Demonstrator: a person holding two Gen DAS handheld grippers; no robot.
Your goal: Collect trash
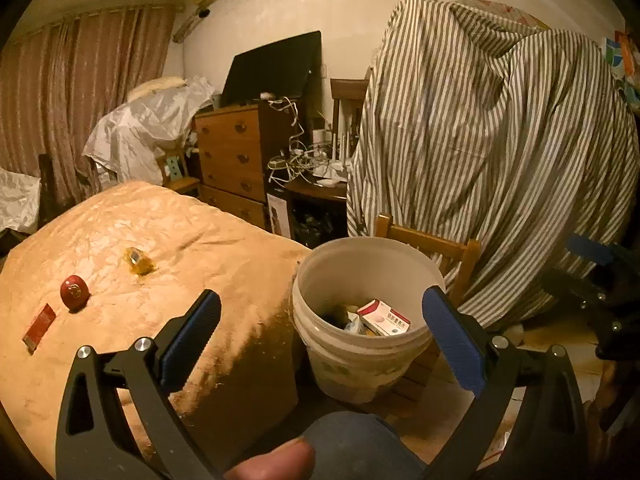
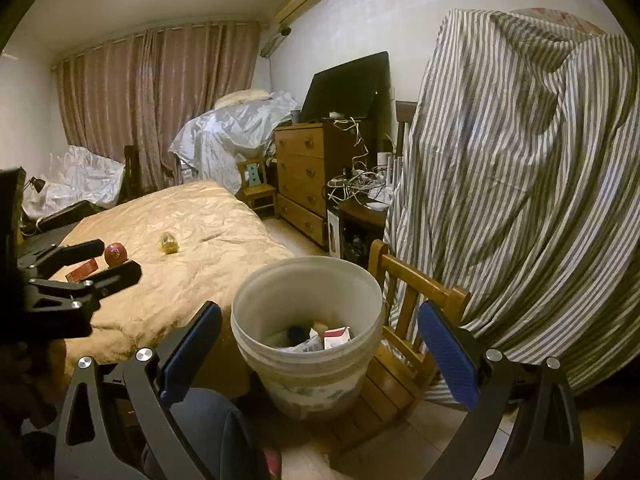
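Hovering over the white bucket (image 1: pixel 366 316), both tools are empty right now: the left gripper (image 1: pixel 320 332) has its blue pads spread wide with nothing between them, and the right gripper (image 2: pixel 318 340) is just as wide, framing the bucket's mouth in its own view. Down inside the bucket sits a small white-and-red box (image 1: pixel 385 317) on top of other scraps, so some rubbish is already collected.

Three pieces are left on the tan bedspread (image 1: pixel 200 240), all well apart from the bucket: a round red item (image 1: pixel 74 290), a flat red packet (image 1: pixel 39 328) just beside it, and a crumpled yellow wrapper (image 1: pixel 138 262) farther along. From the right view, the left gripper (image 2: pixel 116 260) sits close to the red pair, so that looks like the natural next pick.

To do it well, I'd say take the round red one squarely across its middle, since it will likely roll on soft fabric. The flat packet is trickier: tilt one pad under an edge and avoid pinching the blanket along with it. Keep the jaws wide until the piece sits between the pads.
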